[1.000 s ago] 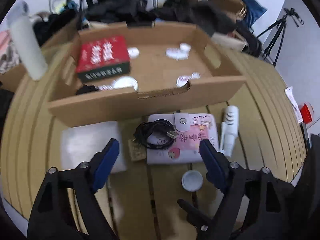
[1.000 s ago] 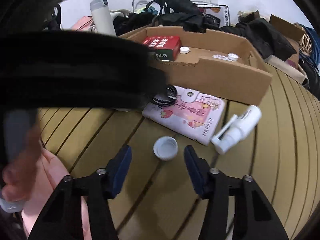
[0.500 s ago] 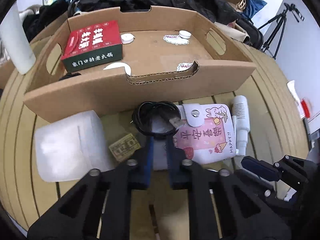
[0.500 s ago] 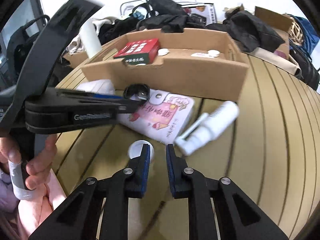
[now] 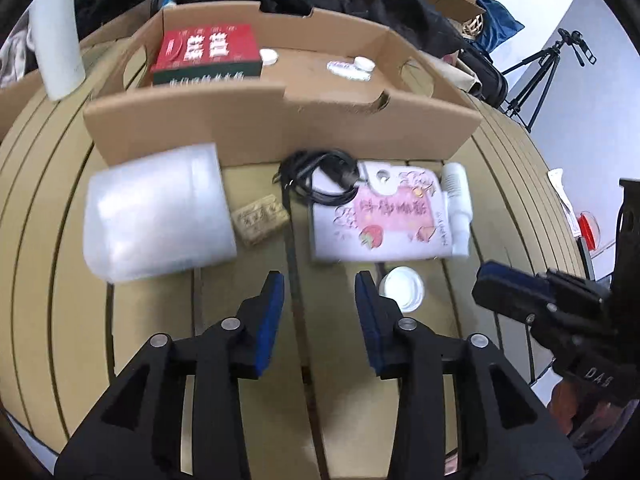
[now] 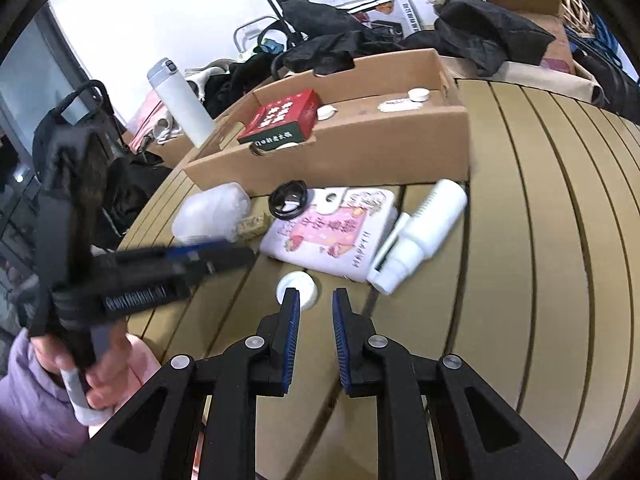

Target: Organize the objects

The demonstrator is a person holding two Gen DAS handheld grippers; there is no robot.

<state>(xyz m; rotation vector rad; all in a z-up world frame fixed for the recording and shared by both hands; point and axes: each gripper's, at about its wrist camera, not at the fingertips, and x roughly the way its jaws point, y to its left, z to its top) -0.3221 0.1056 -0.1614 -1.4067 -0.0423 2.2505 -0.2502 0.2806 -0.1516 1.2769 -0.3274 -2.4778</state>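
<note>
My left hand-held gripper (image 5: pixel 320 286) hangs over bare bench (image 5: pixel 152 320) slats, jaws opening, nothing between the blue pads. Just right of its right finger lies the white cap (image 5: pixel 401 288), open side up, flat on the bench, apart from the pad.

My right hand-held gripper (image 6: pixel 314 302) reads clenched, narrow gap between pads, empty. The same white cap (image 6: pixel 297 285) sits just beyond its left fingertip; I cannot tell whether they touch.

Beyond the cap: a pink-and-white pouch (image 5: pixel 380 220) with a snap tab, strawberry print and pink characters too blurred to read; "HAPPY" runs along its edge in the right view. A coiled black cable (image 5: pixel 316 180) lies partly on its far left corner. A white spray bottle (image 5: pixel 456 204) lies on its side along the pouch's right edge. Left of the cable, a small tan packet (image 5: pixel 260 220), then a translucent plastic tub (image 5: pixel 156 216) on its side.

Farther back, an open cardboard box (image 5: pixel 280 128) holds a red-and-green carton (image 5: pixel 208 56) with white characters, unreadable here, plus two small white caps.

The right gripper's body shows "DAS" lettering in the left view.
</note>
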